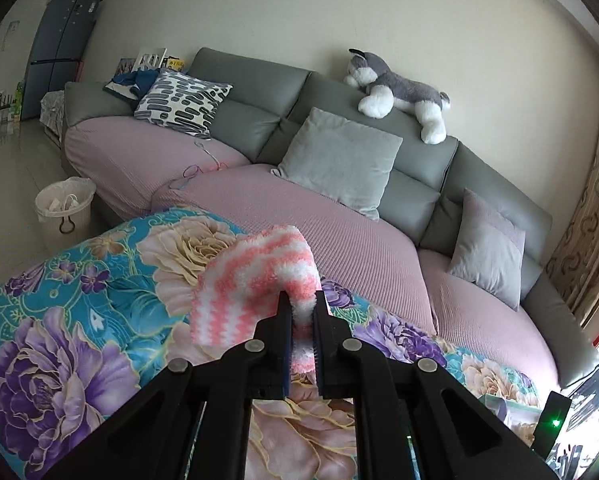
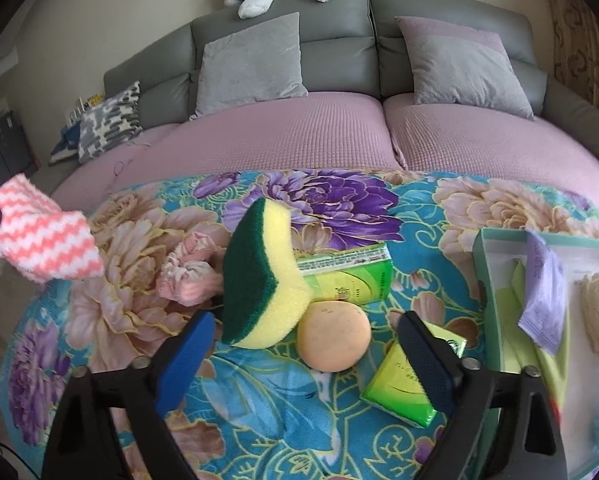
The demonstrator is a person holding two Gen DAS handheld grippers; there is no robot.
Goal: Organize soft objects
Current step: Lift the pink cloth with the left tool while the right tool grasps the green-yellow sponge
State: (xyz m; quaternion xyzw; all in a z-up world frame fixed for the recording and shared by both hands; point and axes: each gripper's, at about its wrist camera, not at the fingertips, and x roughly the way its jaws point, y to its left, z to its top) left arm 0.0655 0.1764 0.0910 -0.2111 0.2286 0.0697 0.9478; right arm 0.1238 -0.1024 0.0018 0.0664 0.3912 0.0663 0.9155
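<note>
My left gripper [image 1: 302, 300] is shut on a fuzzy pink-and-white striped cloth [image 1: 255, 280], held up above the floral blanket [image 1: 79, 320]. The same cloth [image 2: 39, 240] hangs at the left edge of the right wrist view. My right gripper [image 2: 307, 340] stands open over the blanket [image 2: 259, 412]. Between its blue pads [image 2: 191, 352] are a yellow-and-green sponge [image 2: 259, 276], tilted up on one edge, and a round orange puff [image 2: 335, 336]. Neither pad presses on them. A crumpled pink cloth [image 2: 187, 276] lies left of the sponge. Two green tissue packs [image 2: 355, 276] [image 2: 399, 388] lie nearby.
A teal open box [image 2: 484, 264] at the right holds a purple packet [image 2: 543, 292] and other soft items. Behind the blanket stretches a pink-covered grey sofa [image 1: 359, 248] with cushions [image 1: 339, 156] and a plush husky [image 1: 399, 92]. A white waste basket [image 1: 65, 212] stands on the floor.
</note>
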